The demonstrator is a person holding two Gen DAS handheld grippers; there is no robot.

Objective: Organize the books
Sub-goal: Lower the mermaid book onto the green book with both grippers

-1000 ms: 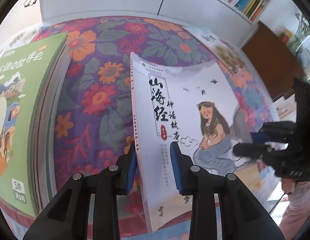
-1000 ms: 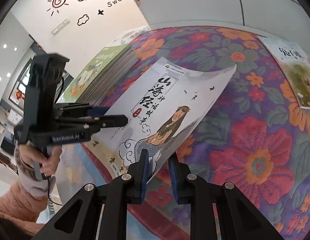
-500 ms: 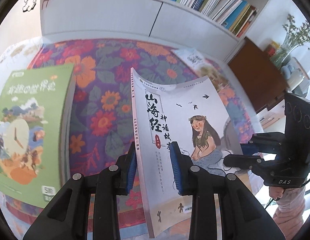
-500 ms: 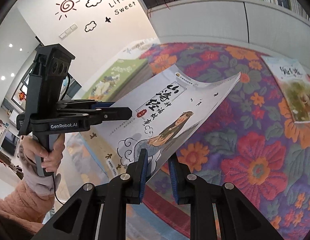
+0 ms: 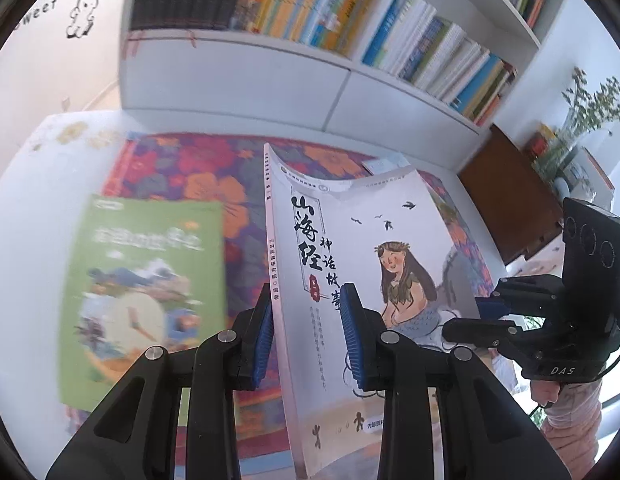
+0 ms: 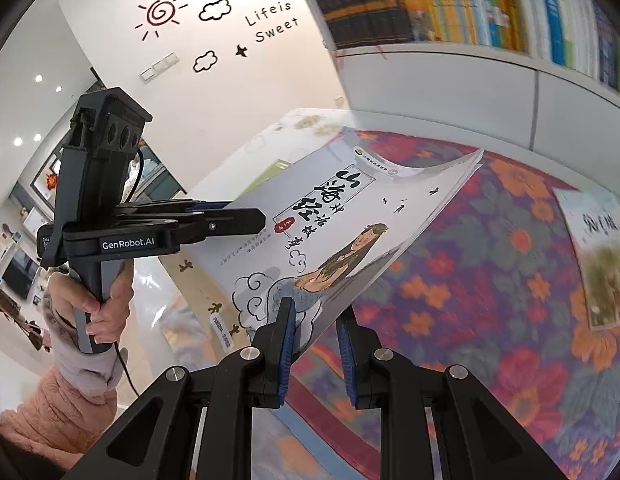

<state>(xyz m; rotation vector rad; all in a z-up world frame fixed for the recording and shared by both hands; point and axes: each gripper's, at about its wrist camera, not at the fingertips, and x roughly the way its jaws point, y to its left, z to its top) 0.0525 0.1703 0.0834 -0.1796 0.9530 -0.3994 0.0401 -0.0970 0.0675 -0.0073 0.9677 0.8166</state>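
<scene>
surface: floral cloth, your view blurred | books: three counted, white book aloft between your grippers, long axis and spine running away from you, title end far, bottom edge cut off; green book flat left; third right | left hand-held gripper pinches spine edge; right hand-held gripper pinches opposite edge

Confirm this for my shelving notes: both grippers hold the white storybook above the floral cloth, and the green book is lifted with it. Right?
Not quite. The green book is held by neither gripper; in the left wrist view it lies low beside the floral cloth. Both the left gripper and right gripper do hold the white storybook.
</scene>
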